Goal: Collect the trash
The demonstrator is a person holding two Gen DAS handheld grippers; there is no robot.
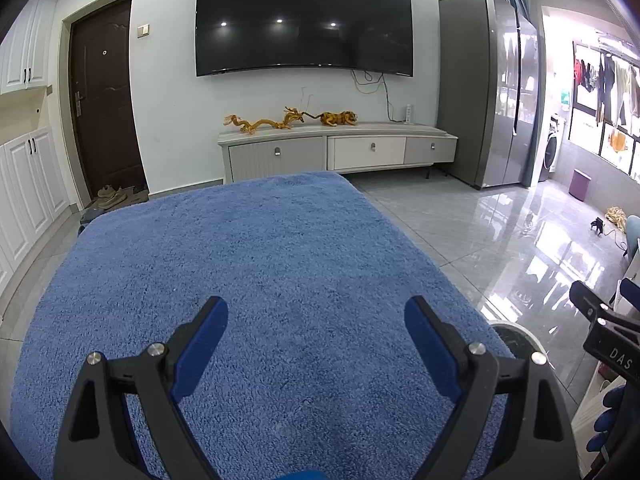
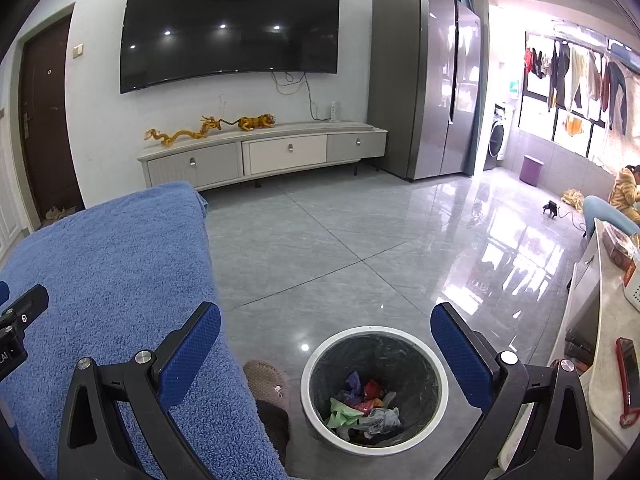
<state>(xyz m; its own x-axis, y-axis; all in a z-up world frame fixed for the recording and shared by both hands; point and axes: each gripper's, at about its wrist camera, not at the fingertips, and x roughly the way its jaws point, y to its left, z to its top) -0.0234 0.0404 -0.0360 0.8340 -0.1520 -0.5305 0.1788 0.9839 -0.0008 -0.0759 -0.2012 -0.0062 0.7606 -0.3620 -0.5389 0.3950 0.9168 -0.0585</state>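
Observation:
A round trash bin point(image 2: 308, 376) with a white rim and a dark liner stands on the floor. It holds several crumpled wrappers point(image 2: 362, 404), green, red, purple and grey. My right gripper point(image 2: 326, 322) is open and empty, above the bin. My left gripper point(image 1: 316, 314) is open and empty above the table covered by a blue towel point(image 1: 248, 260). No trash shows on the towel. The bin's rim point(image 1: 520, 330) shows just right of the table in the left wrist view. The right gripper's body point(image 1: 608, 332) is at that view's right edge.
The towel-covered table point(image 2: 112, 264) is left of the bin. A slippered foot point(image 2: 266, 380) stands between table and bin. A white counter point(image 2: 612, 360) with a red phone is at the right. A TV stand point(image 2: 264, 152), fridge point(image 2: 428, 80) and grey tiled floor lie ahead.

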